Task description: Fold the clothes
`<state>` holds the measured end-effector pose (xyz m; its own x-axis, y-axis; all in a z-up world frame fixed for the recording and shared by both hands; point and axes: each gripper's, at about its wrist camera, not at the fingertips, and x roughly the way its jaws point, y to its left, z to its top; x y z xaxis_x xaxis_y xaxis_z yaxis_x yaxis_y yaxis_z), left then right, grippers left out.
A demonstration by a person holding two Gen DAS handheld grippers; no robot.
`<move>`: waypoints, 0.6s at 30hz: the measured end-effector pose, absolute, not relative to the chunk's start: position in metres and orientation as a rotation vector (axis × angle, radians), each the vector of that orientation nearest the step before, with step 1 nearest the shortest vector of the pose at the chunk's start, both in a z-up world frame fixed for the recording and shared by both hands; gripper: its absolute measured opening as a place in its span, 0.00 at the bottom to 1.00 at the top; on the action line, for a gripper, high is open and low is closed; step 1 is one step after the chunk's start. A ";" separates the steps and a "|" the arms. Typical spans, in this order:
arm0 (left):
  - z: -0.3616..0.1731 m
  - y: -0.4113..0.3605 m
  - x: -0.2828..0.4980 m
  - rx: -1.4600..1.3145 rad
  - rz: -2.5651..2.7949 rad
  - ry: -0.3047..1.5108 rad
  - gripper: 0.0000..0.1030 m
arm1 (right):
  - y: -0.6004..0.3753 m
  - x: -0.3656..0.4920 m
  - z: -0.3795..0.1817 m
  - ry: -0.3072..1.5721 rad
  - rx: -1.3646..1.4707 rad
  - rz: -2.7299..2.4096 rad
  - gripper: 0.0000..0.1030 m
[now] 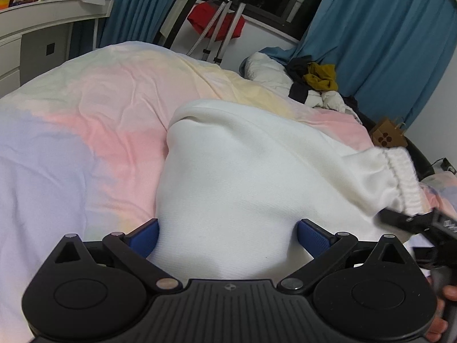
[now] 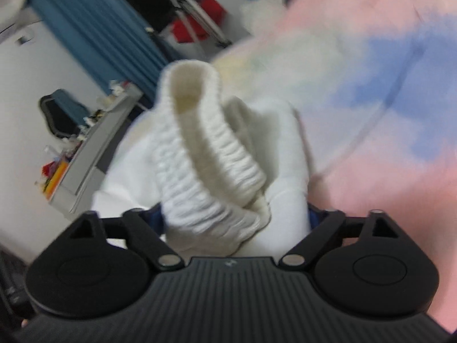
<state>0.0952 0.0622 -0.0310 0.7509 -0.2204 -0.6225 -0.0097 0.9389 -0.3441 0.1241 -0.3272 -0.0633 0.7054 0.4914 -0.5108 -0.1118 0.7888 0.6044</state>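
A white sweatshirt-like garment point(image 1: 245, 177), thick knit with a ribbed elastic cuff point(image 1: 402, 177), lies partly bunched on a bed covered by a pastel pink, lilac and yellow duvet point(image 1: 94, 131), and both tools have hold of it. The left hand-held gripper point(image 1: 228, 238) stands wide, yet a fat fold of the white body fills the gap from one blue pad to the other, so it reads as clamped on bulk cloth, not standing empty. The right hand-held gripper point(image 2: 237, 220) likewise stands wide with cloth packed between its fingers: the ribbed cuff point(image 2: 205, 154) rises out of them in a loose tube, lifted clear of the bed; this view is blurred, so whether the pads truly press is a judgement, though the raised cuff suggests they do. In the left view the right tool shows as a dark shape point(image 1: 422, 225) at the cuff end. The fabric looks soft, limp and fairly heavy for cloth; it should sag and drape wherever unsupported, will not slip easily on the textured pads, and cannot be damaged by a firm pinch. The ribbed cuff and the seams are probably the surest places to grip, since they resist stretching; a thinner pinch at an edge would likely give more control than a wad. Beyond the bed hang blue curtains point(image 1: 380, 43).
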 end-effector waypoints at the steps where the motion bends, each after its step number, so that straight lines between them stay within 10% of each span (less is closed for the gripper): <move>1: -0.031 0.061 0.097 -0.337 -0.114 0.717 0.98 | -0.327 0.122 -0.060 0.700 0.574 0.365 0.83; 7: -0.029 0.047 0.097 -0.260 -0.095 0.707 0.89 | -0.327 0.132 -0.073 0.727 0.569 0.294 0.70; 18: 0.016 0.034 0.066 -0.246 -0.050 0.592 0.42 | -0.304 0.108 -0.001 0.521 0.448 0.328 0.54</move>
<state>0.0665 0.0345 0.0156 0.8294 -0.1172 -0.5462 -0.0236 0.9696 -0.2437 0.1083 -0.3041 -0.0014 0.8197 0.4081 -0.4019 -0.1858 0.8532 0.4874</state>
